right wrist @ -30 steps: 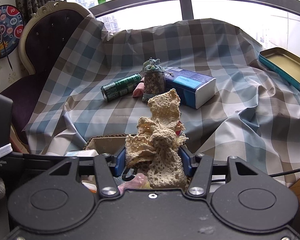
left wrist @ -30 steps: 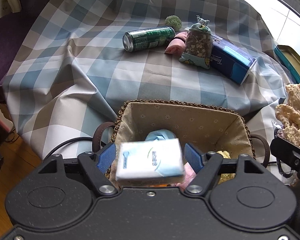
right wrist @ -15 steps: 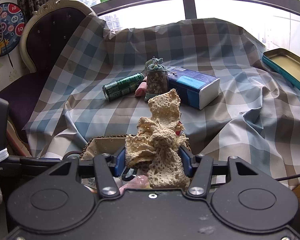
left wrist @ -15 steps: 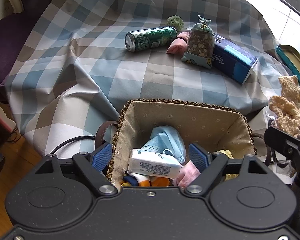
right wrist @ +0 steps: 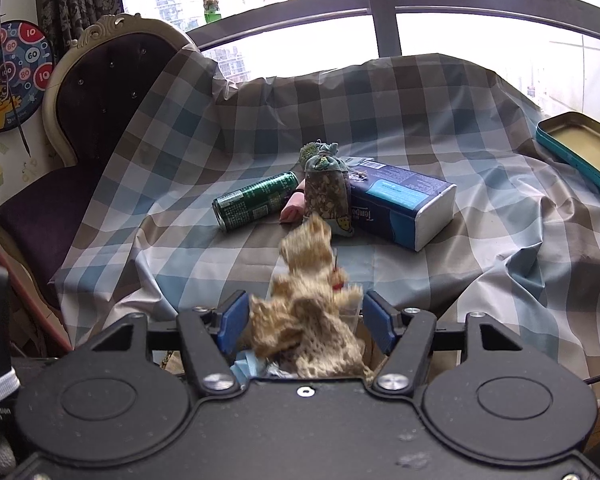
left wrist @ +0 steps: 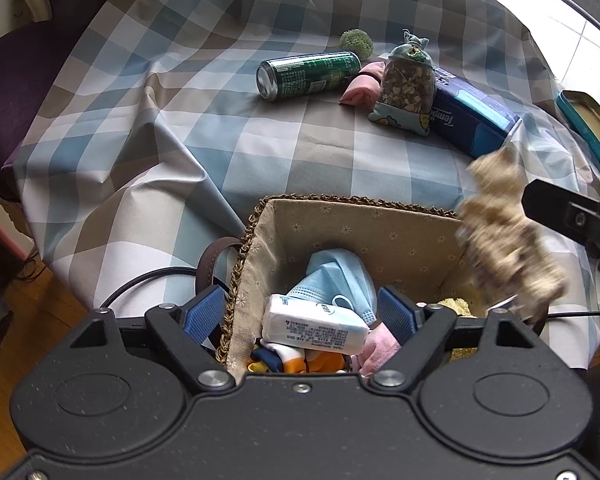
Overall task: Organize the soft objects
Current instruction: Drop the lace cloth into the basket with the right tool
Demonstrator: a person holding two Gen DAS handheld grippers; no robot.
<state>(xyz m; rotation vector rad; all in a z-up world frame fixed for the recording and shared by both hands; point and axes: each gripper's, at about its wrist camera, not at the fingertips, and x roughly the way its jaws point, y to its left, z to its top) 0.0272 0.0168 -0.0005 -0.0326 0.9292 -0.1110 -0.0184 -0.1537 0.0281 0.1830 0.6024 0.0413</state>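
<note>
Jaws of the right gripper (right wrist: pixel 304 320) are opening, the crochet cloth (right wrist: pixel 312 312) slipping loose toward the basket (left wrist: pixel 364 216); left gripper (left wrist: pixel 302 314) spread, its tissue pack (left wrist: pixel 314 328) already dropped in.

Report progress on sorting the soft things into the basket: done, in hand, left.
Done: a tissue pack, face mask and other soft items lie in the basket. The left gripper is open above them.

In hand: the right gripper, jaws opening, is letting the crocheted cloth go.

Left: the pink cloth, sachet and green pompom.
</note>
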